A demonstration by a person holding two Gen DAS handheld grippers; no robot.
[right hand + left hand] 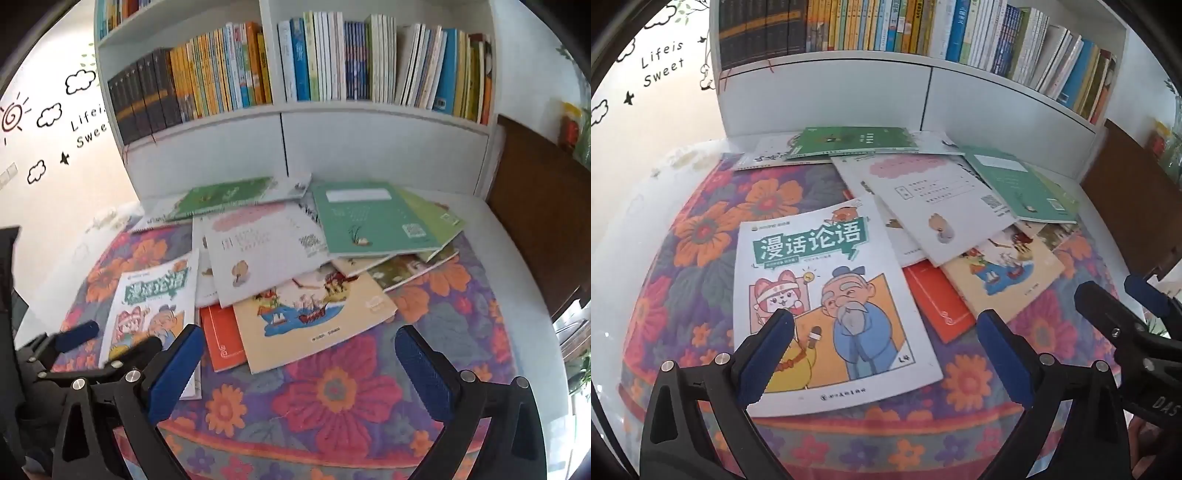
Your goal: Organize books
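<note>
Left tongs [882,347] tilt down, agape; right tongs [299,365] likewise.

Two wrist-mounted fisheye cameras look steeply down and forward over a flowered cloth [701,236] toward a white bookcase [369,140]. The left wrist view hangs close above a cartoon-cover book [827,295], with the right gripper [1123,291] at its right edge. The right wrist view sits just alongside, farther right, catching the left gripper [118,336] at lower left. Both share the scattered books [295,251], cloth and shelves.
</note>
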